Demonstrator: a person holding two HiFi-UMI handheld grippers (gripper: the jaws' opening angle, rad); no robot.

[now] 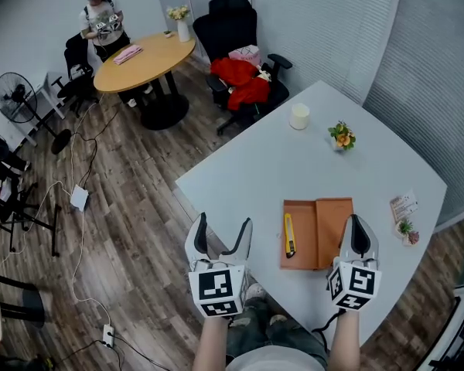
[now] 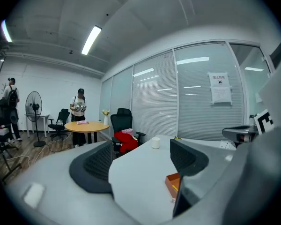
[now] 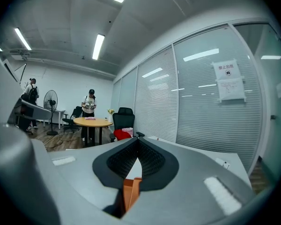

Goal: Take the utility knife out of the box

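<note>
An open orange box lies flat on the white table near its front edge. A yellow utility knife rests lengthwise in the box's left half. My left gripper is open with nothing between its jaws, out past the table's left edge, well left of the box. From the left gripper view the box shows low at the right. My right gripper hovers by the box's right edge, jaws shut tip to tip. In the right gripper view the box shows orange below the closed jaws.
A white cup and a small flower pot stand at the table's far side, a card and tiny plant at its right edge. Beyond are a black chair with red cloth, a round wooden table, a standing person, and a fan.
</note>
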